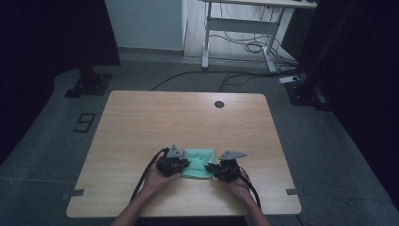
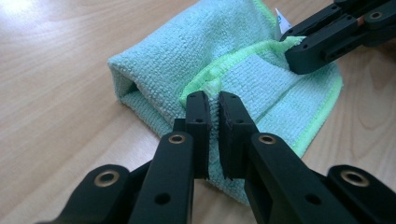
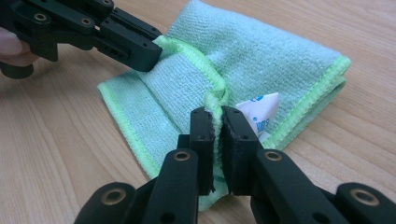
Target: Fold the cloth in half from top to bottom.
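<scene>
Near the front edge of the wooden worktop, we see a mint-green microfibre cloth lying partly folded, its brighter green hem running across the top layer. A white label with blue print pokes out from that hem, though we cannot read it. On the cloth's left side, our left gripper has its fingers closed almost together, pinching the raised hem of the upper layer between them. On the right side, our right gripper does the same, its fingers nipped tight on the hem just beside the label. In the high view both grippers sit at opposite ends of the cloth, each carried by a hand coming in from the near edge, cables trailing back. Beyond the worktop, a white desk frame stands on the grey floor with loose cables beneath it.
</scene>
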{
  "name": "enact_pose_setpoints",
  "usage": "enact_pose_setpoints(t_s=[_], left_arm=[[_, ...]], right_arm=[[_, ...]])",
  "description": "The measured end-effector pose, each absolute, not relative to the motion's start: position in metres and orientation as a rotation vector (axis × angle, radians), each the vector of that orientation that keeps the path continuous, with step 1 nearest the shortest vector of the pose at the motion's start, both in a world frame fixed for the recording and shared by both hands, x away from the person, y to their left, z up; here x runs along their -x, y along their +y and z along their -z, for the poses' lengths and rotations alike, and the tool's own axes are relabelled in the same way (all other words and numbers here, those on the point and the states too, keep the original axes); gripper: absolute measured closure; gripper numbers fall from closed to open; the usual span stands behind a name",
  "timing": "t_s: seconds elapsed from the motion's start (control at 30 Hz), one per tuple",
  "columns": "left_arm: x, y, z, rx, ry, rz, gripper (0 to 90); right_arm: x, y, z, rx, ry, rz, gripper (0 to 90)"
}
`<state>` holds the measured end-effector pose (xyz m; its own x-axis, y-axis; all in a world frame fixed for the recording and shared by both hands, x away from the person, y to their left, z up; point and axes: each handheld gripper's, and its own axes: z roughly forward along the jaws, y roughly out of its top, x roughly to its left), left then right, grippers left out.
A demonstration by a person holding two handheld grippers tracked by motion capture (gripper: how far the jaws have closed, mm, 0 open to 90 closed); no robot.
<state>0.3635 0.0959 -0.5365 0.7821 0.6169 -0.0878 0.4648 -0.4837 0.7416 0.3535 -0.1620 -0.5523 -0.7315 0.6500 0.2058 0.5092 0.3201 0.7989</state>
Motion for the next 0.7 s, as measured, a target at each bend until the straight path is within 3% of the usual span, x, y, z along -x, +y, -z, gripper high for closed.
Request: enact_pose_setpoints(t_s=[0.17, 0.33, 0.7], left_arm=[[-0.355, 0.097, 0.535, -2.156, 0.775, -0.262, 82.4], [-0.345, 0.097, 0.531, -2.155, 0.744, -0.265, 80.2], [-0.340, 0.099, 0.535, -2.152, 0.718, -0.275, 79.5]], right_arm=[[-0.347, -0.163, 0.551, -1.040, 2.422, -1.394, 79.6], [-0.335, -0.167, 0.543, -1.005, 2.378, -1.461, 66.8], [-0.359, -0.182, 0.530, -1.070, 2.277, -1.453, 64.9]])
